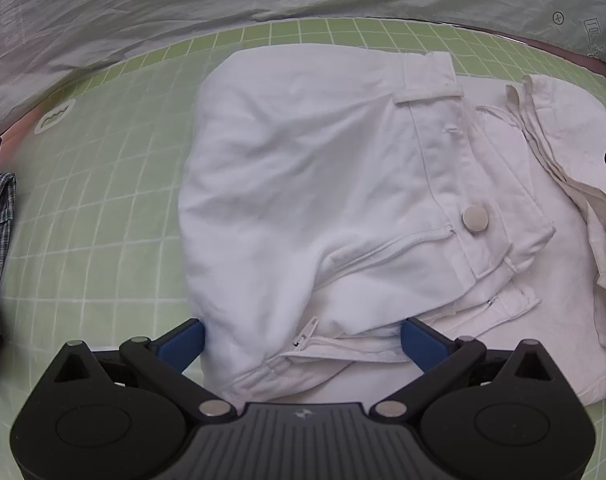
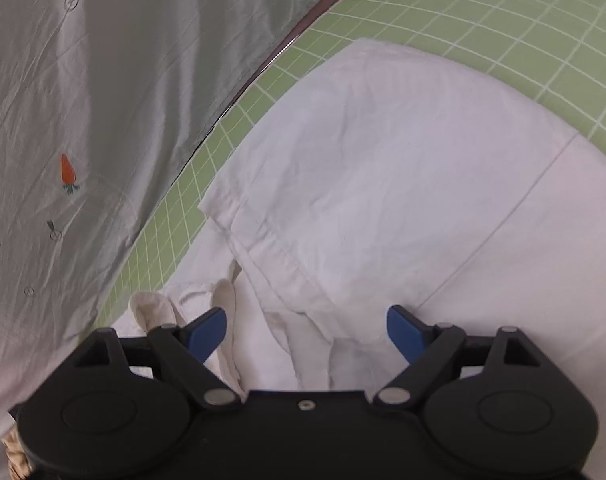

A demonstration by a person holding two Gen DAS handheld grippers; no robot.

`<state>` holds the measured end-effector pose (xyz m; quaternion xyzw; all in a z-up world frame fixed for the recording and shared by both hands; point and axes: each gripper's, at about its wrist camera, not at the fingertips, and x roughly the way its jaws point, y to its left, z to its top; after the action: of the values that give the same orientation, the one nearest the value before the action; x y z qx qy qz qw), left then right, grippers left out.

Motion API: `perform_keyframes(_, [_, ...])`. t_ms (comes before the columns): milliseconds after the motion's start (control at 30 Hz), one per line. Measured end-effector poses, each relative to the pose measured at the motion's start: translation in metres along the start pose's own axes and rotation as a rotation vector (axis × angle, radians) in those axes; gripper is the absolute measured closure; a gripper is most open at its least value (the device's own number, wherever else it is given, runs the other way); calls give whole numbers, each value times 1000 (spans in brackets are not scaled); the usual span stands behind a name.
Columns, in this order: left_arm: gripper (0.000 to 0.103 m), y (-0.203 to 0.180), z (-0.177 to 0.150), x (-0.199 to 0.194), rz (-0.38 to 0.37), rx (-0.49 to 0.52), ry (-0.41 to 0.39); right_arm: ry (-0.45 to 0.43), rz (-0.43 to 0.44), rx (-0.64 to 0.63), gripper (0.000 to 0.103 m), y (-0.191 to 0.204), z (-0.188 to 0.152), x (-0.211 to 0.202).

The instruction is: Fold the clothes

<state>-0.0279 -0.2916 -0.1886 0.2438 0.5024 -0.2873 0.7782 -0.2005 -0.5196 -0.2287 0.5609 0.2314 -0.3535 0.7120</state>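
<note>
Garment: white trousers (image 1: 311,184), folded over, lie on the green grid mat (image 1: 103,208) straight ahead of both tools.
Left gripper (image 1: 303,334): jaws spread wide, grasping nothing; the folded edge sits between the blue pads (image 1: 183,342), probably for the next pinch.
Right gripper (image 2: 306,330): released, jaws apart above the leg hem (image 2: 263,248).
Beyond: pale sheet (image 2: 103,100).

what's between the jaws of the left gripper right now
In the left wrist view, the zipper edge of the folded white trousers lies between the open jaws of the left gripper; whether they touch it is unclear.
</note>
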Motion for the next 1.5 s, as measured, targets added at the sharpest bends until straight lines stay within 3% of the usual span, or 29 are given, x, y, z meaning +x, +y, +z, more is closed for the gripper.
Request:
perform_keyframes(100, [0, 1, 0, 2, -4, -3, 2, -5, 89, 170, 16, -8, 2, -6])
perform_keyframes(233, [0, 0, 1, 3, -4, -3, 5, 67, 192, 384, 20, -28, -9, 16])
perform_keyframes(300, [0, 1, 1, 4, -4, -2, 4, 55, 204, 419, 26, -37, -14, 20])
perform_keyframes(433, [0, 2, 1, 5, -7, -6, 3, 97, 225, 440, 21, -36, -8, 15])
perform_keyframes(533, [0, 1, 3, 4, -7, 0, 11, 92, 200, 338, 11, -28, 5, 2])
perform_keyframes(600, [0, 3, 5, 2, -16, 5, 20, 37, 160, 175, 2, -18, 19, -15])
perform_keyframes(733, [0, 7, 12, -7, -30, 19, 17, -105, -39, -236, 1, -2, 41, -41])
perform_keyframes(833, [0, 9, 18, -19, -60, 33, -22, -162, -226, -497, 1, -4, 50, -42])
perform_keyframes(900, [0, 10, 24, -23, -57, 25, -38, -145, -271, -556, 1, -21, 58, -39])
perform_keyframes(1000, [0, 10, 30, -20, -33, 23, -48, -101, -259, -505, 2, -46, 69, -32])
perform_keyframes(1167, [0, 12, 32, -3, -14, 5, -3, -47, -253, -479, 18, -64, 71, -20])
perform_keyframes(1200, [0, 13, 30, 0, -12, -3, 8, -46, -230, -466, 26, -65, 71, -20])
perform_keyframes(1233, [0, 14, 29, 3, -12, -12, 17, -33, -197, -455, 42, -64, 71, -22])
perform_keyframes(1267, [0, 15, 27, 5, -12, -21, 26, -29, -195, -439, 46, -64, 71, -23])
perform_keyframes(1300, [0, 16, 26, 7, -19, -31, 30, -27, -182, -411, 59, -63, 72, -28])
perform_keyframes(1333, [0, 18, 26, 7, -27, -41, 29, -28, -156, -359, 73, -64, 74, -32])
perform_keyframes(1400, [0, 21, 25, 6, -35, -48, 26, -35, -47, -191, 85, -71, 78, -46])
perform_keyframes(1500, [0, 26, 23, 4, -33, -56, 16, -39, 118, -9, 90, -71, 74, -62])
